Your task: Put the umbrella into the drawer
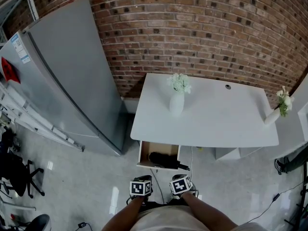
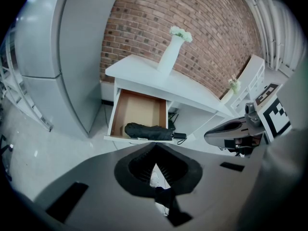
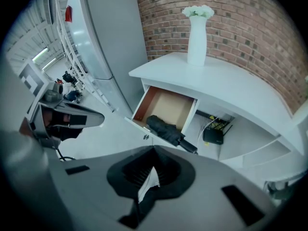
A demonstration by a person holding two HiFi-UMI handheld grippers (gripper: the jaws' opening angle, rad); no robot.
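Under the bench (image 1: 216, 121), at 12 o'clock from you, the drawer (image 1: 158, 147) stands pulled open w/ the umbrella (image 1: 162, 160) lying flat inside, near its front edge. Its long axis runs approx 9-to-3 across the drawer. The handle end points toward 3–4 and juts past the right front corner. It's a folded black fabric bundle, soft and roughly cylindrical, w/ a stubby hard black handle. Drawer: brown wood-look inside, white outer edges. Bench top: smooth white, rounded corners, w/ a white vase (image 1: 176, 104) on it. Your left claw (image 2: 155, 150) and right claw (image 3: 154, 150) are both fully closed, nothing gripped, side by side & clear of the umbrella.
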